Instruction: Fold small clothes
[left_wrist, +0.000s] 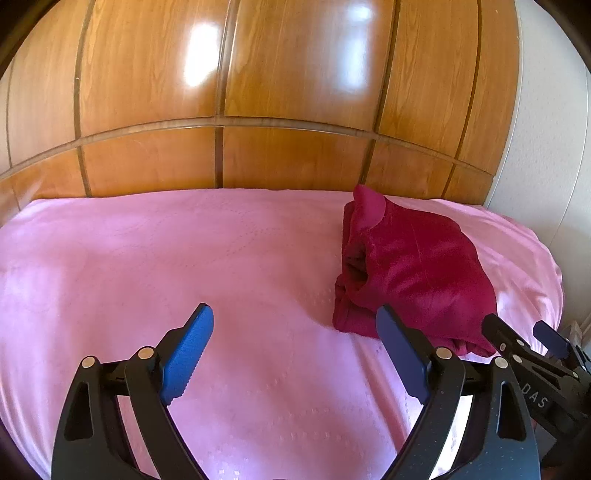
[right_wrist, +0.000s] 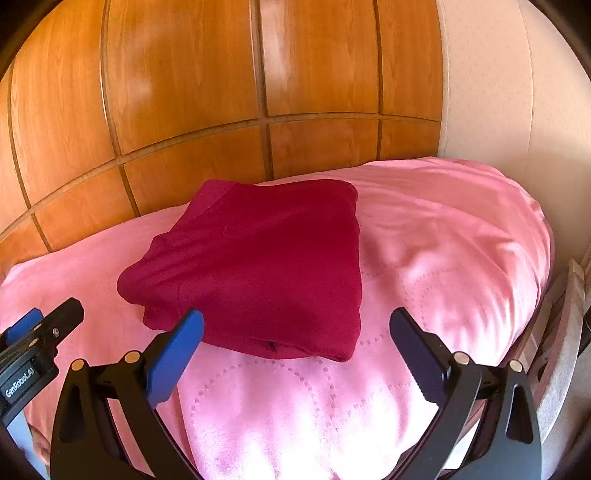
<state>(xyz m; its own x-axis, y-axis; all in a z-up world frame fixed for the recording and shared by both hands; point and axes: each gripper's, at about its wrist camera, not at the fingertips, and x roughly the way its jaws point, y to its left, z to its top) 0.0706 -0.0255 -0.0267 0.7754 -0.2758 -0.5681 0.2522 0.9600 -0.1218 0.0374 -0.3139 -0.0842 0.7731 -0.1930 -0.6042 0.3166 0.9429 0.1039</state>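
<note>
A dark red garment (left_wrist: 413, 273) lies folded into a thick bundle on the pink bedspread (left_wrist: 184, 258), toward the right side of the bed. In the left wrist view my left gripper (left_wrist: 295, 332) is open, its blue pads wide apart over bare bedspread, just left of the bundle's near corner. From the right wrist camera the same garment (right_wrist: 266, 266) shows as a flat square fold. My right gripper (right_wrist: 295, 332) is open just in front of its near edge, with nothing between the pads. Each gripper appears at the edge of the other's view.
A glossy wooden wardrobe (left_wrist: 258, 92) runs along the far side of the bed. A pale wall (right_wrist: 498, 92) stands at the right. The bedspread (right_wrist: 443, 240) drops off at the right edge, where a strip of grey furniture (right_wrist: 565, 332) shows.
</note>
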